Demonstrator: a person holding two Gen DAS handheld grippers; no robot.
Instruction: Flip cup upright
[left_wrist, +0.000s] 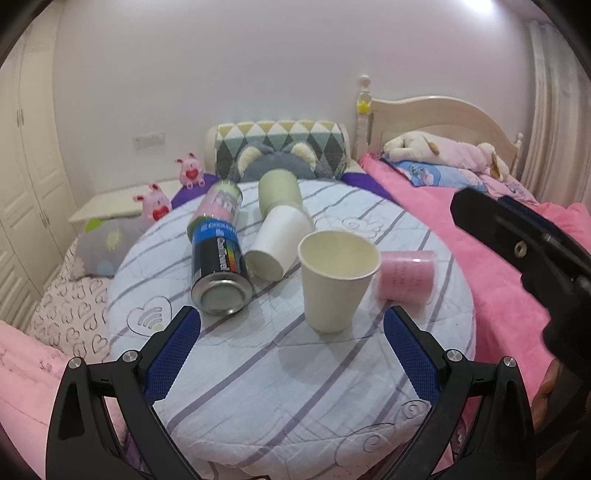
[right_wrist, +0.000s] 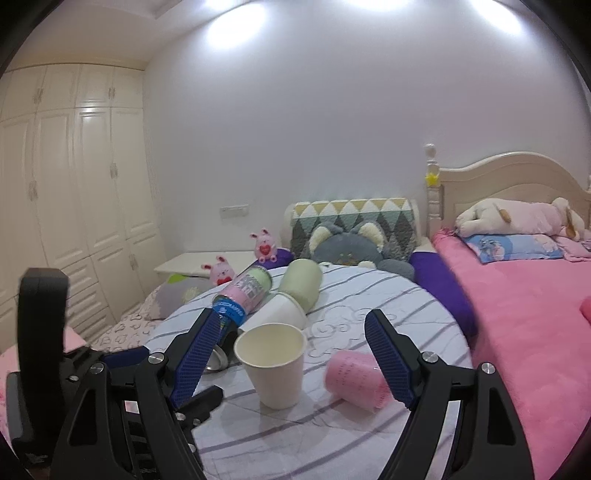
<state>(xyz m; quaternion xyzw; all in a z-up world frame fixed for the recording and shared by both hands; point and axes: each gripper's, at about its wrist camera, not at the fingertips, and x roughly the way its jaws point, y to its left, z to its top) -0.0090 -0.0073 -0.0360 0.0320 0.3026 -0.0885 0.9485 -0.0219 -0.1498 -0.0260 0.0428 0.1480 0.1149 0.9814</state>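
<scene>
A home bedroom: pink-covered bed (right_wrist: 517, 295), plush toys (right_wrist: 517, 218), white wardrobe (right_wrist: 74, 203).

Left gripper (left_wrist: 291, 325) and right gripper (right_wrist: 291, 332), jaws wide apart, empty.

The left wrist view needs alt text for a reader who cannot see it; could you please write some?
A white paper cup stands upright on a striped round table, just beyond the open left gripper, which holds nothing. Behind it lie a second white cup, a spray can and a pink roll, all on their sides.
</scene>
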